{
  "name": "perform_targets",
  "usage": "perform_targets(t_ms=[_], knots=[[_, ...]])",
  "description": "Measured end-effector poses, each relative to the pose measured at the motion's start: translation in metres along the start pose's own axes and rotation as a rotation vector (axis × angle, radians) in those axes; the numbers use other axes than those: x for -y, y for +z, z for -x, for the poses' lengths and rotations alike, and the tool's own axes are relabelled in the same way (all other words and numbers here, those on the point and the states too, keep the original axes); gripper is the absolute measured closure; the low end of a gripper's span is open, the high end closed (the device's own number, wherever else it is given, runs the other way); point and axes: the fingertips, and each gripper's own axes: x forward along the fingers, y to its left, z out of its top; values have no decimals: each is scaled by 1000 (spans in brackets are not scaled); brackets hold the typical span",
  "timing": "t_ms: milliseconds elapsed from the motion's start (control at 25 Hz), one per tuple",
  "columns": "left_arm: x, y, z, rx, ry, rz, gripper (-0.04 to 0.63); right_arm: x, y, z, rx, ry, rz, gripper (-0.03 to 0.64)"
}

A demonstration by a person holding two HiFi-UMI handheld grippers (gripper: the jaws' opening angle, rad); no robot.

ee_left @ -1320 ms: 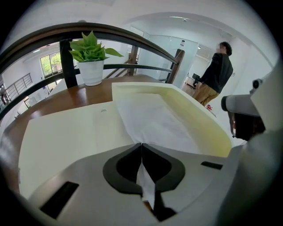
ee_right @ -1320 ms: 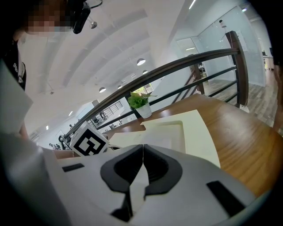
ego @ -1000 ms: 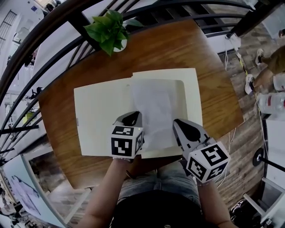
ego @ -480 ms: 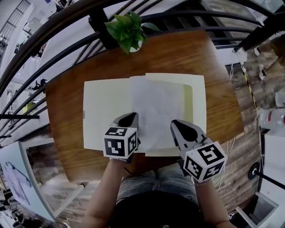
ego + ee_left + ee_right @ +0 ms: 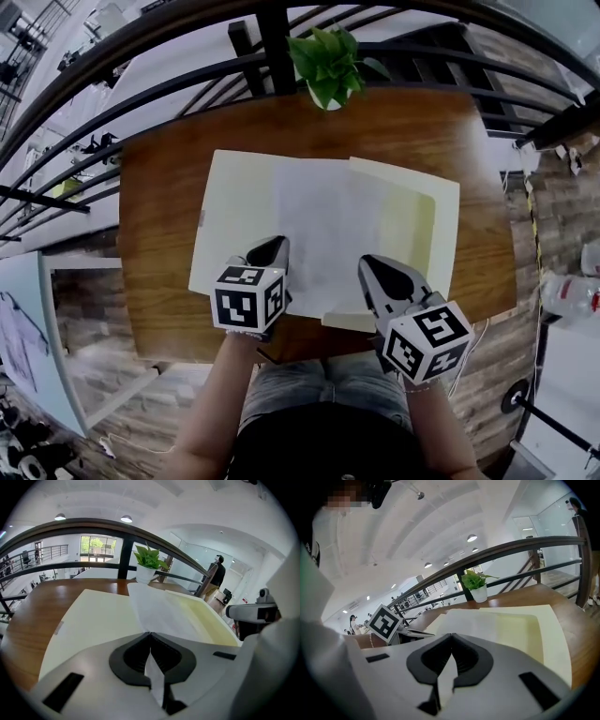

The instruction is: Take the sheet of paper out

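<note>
On a brown wooden surface [image 5: 159,244], an open cream card folder [image 5: 234,216] with a white sheet of paper [image 5: 328,220] on it.
The sheet spreads across the folder's middle, its near edge raised; the left tool [image 5: 273,246] and right tool [image 5: 371,265] each have jaws together on that edge. A small green potted plant [image 5: 328,61] stands at the far rim.

Counts:
- 1 wooden tabletop [image 5: 159,253]
- 1 manila folder [image 5: 234,216], lying open
- 1 white sheet of paper [image 5: 328,225]
- 1 potted plant [image 5: 328,61] in a white pot
- 2 grippers: left hand-held gripper [image 5: 275,246] and right hand-held gripper [image 5: 368,265]
- 2 marker cubes, one per gripper: left cube [image 5: 247,298] and right cube [image 5: 427,339]
- 2 ceiling lamps [image 5: 125,519] in the left gripper view
- several dark railing bars [image 5: 124,555] behind the tabletop, bent by the lens, exact number unclear
</note>
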Motion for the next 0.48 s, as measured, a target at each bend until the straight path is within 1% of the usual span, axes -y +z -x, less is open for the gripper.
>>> perform_targets(t_ms=[200,480], knots=[[-25,-2,16,35,59,54,575,-19,1,-13,-22,52,32,591],[-53,-8,44,86,134,122,575,-38,7,-21,-25,104,85,591]])
